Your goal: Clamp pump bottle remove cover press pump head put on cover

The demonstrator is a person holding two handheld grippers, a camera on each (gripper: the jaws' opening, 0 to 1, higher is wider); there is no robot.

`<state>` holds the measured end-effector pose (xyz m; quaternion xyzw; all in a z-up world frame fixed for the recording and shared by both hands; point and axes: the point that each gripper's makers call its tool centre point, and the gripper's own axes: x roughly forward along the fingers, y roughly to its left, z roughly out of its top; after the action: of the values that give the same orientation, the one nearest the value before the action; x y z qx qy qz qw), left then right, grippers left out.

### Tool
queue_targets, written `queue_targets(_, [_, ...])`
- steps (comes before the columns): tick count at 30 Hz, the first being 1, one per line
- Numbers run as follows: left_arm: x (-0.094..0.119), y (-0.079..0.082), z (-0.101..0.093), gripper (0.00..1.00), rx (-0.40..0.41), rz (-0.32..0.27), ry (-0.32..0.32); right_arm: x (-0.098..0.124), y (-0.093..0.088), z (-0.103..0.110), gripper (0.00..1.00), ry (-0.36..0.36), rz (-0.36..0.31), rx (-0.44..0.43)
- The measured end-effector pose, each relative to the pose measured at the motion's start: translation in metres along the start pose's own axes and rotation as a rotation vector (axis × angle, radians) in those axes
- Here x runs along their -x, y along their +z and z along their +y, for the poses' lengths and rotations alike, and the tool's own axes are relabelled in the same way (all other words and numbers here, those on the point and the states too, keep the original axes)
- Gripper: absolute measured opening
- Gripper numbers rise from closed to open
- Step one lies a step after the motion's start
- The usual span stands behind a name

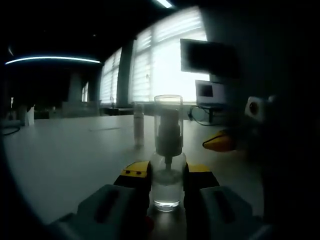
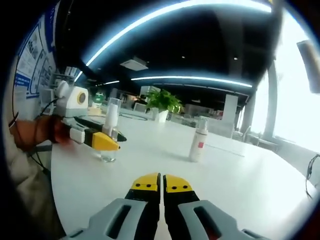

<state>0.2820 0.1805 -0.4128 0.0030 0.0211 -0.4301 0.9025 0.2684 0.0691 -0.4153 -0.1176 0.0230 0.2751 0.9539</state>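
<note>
Both grippers have grey bodies, black fingers and yellow tips

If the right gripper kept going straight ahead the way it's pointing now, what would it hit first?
Probably nothing close. The right gripper points over bare white table; the white pump bottle stands right of that line, and the clear pump bottle in the left gripper stands left. Depth is uncertain.
</note>
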Motion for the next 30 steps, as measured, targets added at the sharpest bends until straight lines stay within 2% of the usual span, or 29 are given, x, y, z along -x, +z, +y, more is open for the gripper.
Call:
queue_targets(7, [0.000, -0.001, 0.002, 0.16, 0.002, 0.001, 0.004, 0.004, 0.035, 0.007, 0.00, -0.023, -0.047, -0.041])
queue_targets(10, [0.001, -0.001, 0.003, 0.16, 0.002, 0.002, 0.005, 0.003, 0.048, 0.017, 0.00, 0.005, -0.073, -0.082])
queue_targets(12, [0.000, -0.001, 0.003, 0.16, 0.003, 0.003, 0.004, 0.001, 0.053, 0.027, 0.02, 0.031, -0.061, -0.103])
queue_targets(18, [0.000, -0.002, 0.003, 0.16, 0.026, 0.006, 0.000, -0.006, 0.061, 0.042, 0.09, 0.071, -0.060, -0.104])
queue_targets(24, [0.001, 0.001, 0.003, 0.17, 0.053, -0.007, -0.006, -0.016, 0.055, 0.045, 0.10, 0.087, -0.054, -0.109])
queue_targets(30, [0.003, 0.004, 0.005, 0.17, 0.091, -0.028, -0.017, -0.017, 0.065, 0.054, 0.11, 0.115, -0.080, -0.130])
